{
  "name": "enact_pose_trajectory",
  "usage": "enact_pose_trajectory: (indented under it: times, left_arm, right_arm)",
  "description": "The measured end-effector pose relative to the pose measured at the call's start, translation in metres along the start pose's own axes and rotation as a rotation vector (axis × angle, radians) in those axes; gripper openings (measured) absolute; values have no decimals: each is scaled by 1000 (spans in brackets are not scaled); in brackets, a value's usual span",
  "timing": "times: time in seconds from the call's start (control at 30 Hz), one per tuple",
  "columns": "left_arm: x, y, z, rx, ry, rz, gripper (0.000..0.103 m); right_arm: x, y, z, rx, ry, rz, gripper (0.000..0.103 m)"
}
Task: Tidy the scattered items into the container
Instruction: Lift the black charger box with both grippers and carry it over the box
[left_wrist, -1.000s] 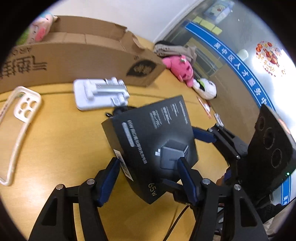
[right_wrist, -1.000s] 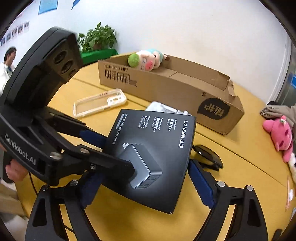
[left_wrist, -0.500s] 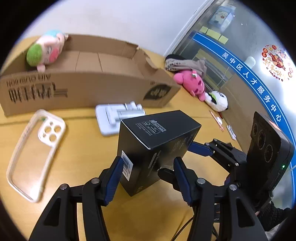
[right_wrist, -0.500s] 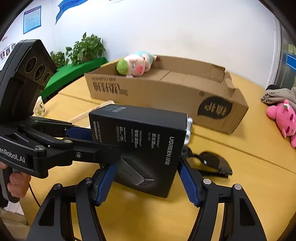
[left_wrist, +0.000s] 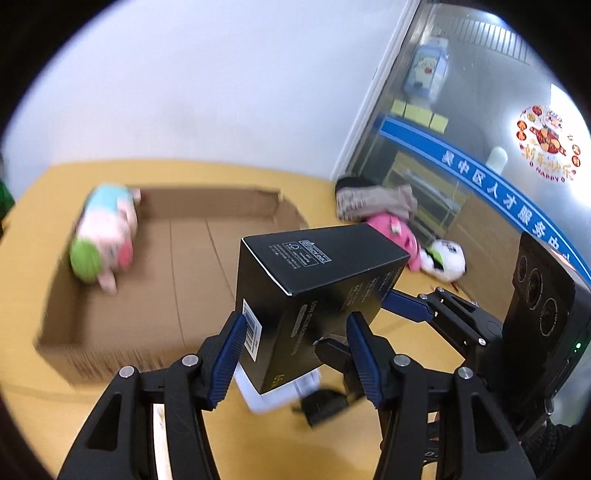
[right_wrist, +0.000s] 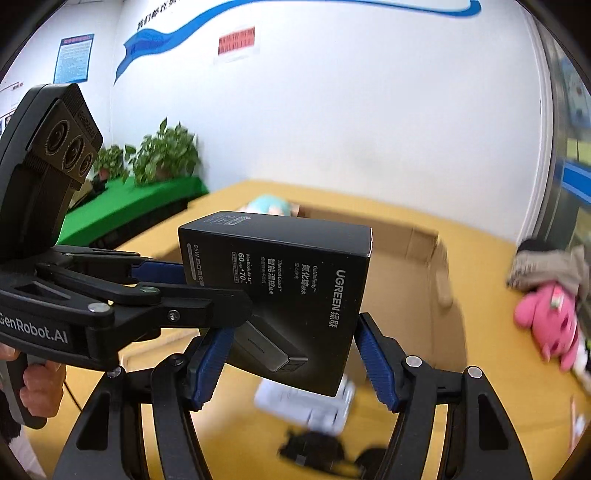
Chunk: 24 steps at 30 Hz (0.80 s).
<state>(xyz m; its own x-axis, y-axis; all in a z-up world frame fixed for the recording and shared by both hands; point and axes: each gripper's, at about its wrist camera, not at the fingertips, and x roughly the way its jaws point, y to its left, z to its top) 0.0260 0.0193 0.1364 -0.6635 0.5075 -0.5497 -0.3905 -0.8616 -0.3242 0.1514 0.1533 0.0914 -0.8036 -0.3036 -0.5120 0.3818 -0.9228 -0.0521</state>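
Both grippers hold one black charger box (left_wrist: 314, 295), lifted above the table in front of the open cardboard box (left_wrist: 177, 266). My left gripper (left_wrist: 295, 350) is shut on the charger box's sides. My right gripper (right_wrist: 291, 358) is shut on the same box (right_wrist: 295, 291) from the other side; its fingers (left_wrist: 406, 306) show at the right of the left wrist view. The left gripper's fingers (right_wrist: 159, 291) reach in from the left in the right wrist view. A pig plush (left_wrist: 103, 236) lies inside the cardboard box.
A white phone stand (right_wrist: 306, 406) and black sunglasses (right_wrist: 314, 450) lie on the yellow table below the held box. A pink plush (right_wrist: 550, 325), a panda plush (left_wrist: 443, 258) and folded clothes (left_wrist: 373, 199) lie to the right. Green plants (right_wrist: 162, 155) stand far left.
Both grippers have raised the charger box and carried it forward toward the cardboard box. The views now look down into the cardboard box, and the phone case has left view.
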Motion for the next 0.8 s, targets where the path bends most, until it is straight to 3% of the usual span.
enact_pose_trajectory:
  times: [0.2, 0.43, 0.63, 0.8]
  left_arm:
    - [-2, 13, 75, 84, -64, 29, 55]
    - [20, 44, 148, 92, -95, 80, 55]
    - [74, 86, 178, 64, 4, 149, 55]
    - [142, 131, 167, -62, 174, 171, 56]
  right_arm:
    - [19, -14, 74, -21, -91, -19, 72]
    - [66, -37, 152, 12, -111, 3, 72]
    - [141, -58, 184, 67, -28, 61, 72]
    - [221, -74, 167, 119, 128, 113, 72]
